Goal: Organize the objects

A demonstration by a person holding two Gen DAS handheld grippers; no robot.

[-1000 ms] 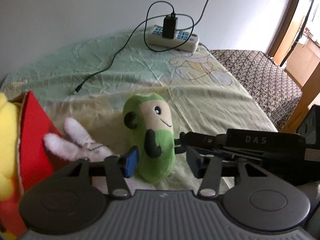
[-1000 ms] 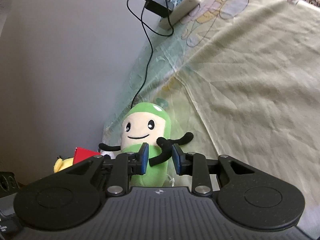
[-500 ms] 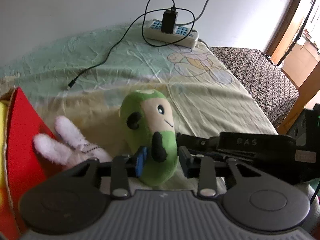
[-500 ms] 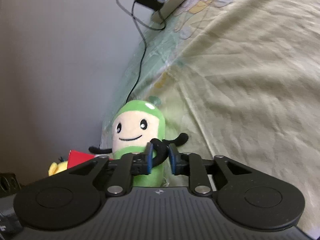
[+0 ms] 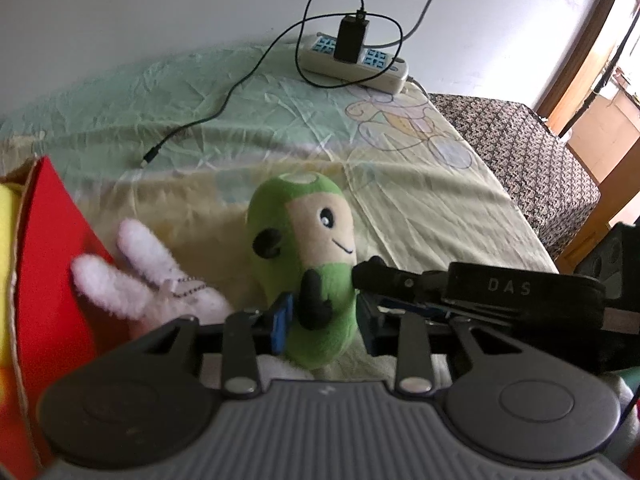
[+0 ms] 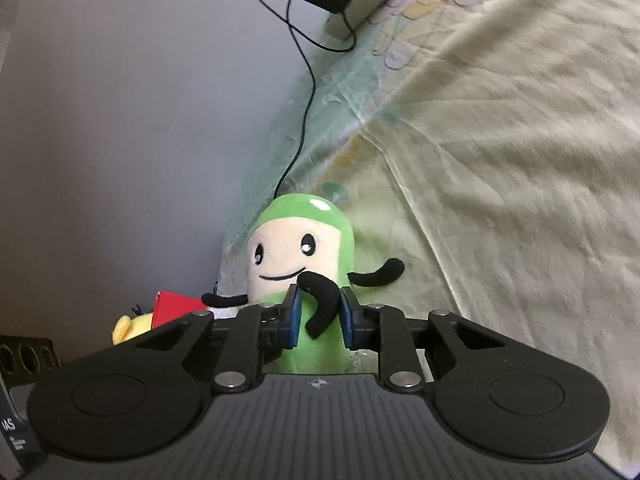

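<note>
The green plush toy (image 5: 308,264) stood upright on the pale bedsheet (image 5: 420,184), just beside a white plush rabbit (image 5: 160,284) and a red box (image 5: 48,264). The left gripper (image 5: 322,326) was narrowed around the toy's lower body, and its blue pads pressed on both sides. The right gripper (image 6: 320,318) was closing its jaws on one black arm (image 6: 324,300) of the toy. A power strip (image 5: 356,60) with a black charger (image 5: 352,38) lay well apart, near the wall.
</note>
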